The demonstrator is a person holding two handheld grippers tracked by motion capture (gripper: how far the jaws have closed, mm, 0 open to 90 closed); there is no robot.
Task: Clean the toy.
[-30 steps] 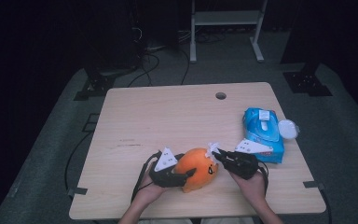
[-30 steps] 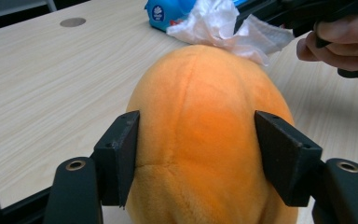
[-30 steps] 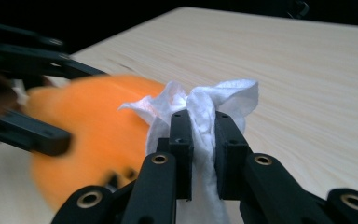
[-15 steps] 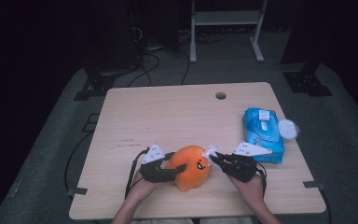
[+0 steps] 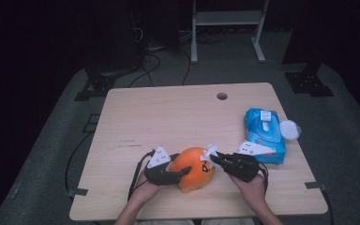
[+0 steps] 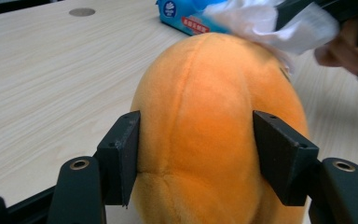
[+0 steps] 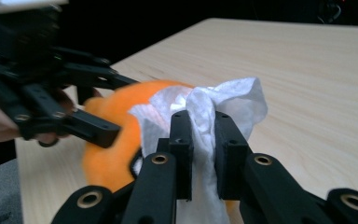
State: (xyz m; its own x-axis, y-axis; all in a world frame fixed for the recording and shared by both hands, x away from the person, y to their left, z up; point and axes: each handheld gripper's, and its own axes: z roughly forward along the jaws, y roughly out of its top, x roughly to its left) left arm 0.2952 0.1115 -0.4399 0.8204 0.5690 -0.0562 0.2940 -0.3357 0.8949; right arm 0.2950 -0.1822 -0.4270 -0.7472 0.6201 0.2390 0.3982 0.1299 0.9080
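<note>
An orange plush toy (image 5: 194, 166) sits near the table's front edge. My left gripper (image 5: 185, 172) is shut on it, and in the left gripper view both pads press into the sides of the toy (image 6: 214, 121). My right gripper (image 5: 214, 157) is shut on a crumpled white wipe (image 5: 211, 151). In the right gripper view the wipe (image 7: 223, 102) is pinched between the jaws and rests against the top of the toy (image 7: 112, 154). The wipe (image 6: 265, 23) also lies on the toy's upper right in the left gripper view.
A blue pack of wet wipes (image 5: 262, 133) lies at the right side of the table, with a white round lid (image 5: 289, 129) beside it near the right edge. A cable hole (image 5: 222, 96) sits near the table's (image 5: 168, 117) far edge. Dark stands and cables are on the floor behind.
The toy has turned slightly in the left gripper, so its dark face mark now points toward the right gripper. Both hands have barely shifted.
</note>
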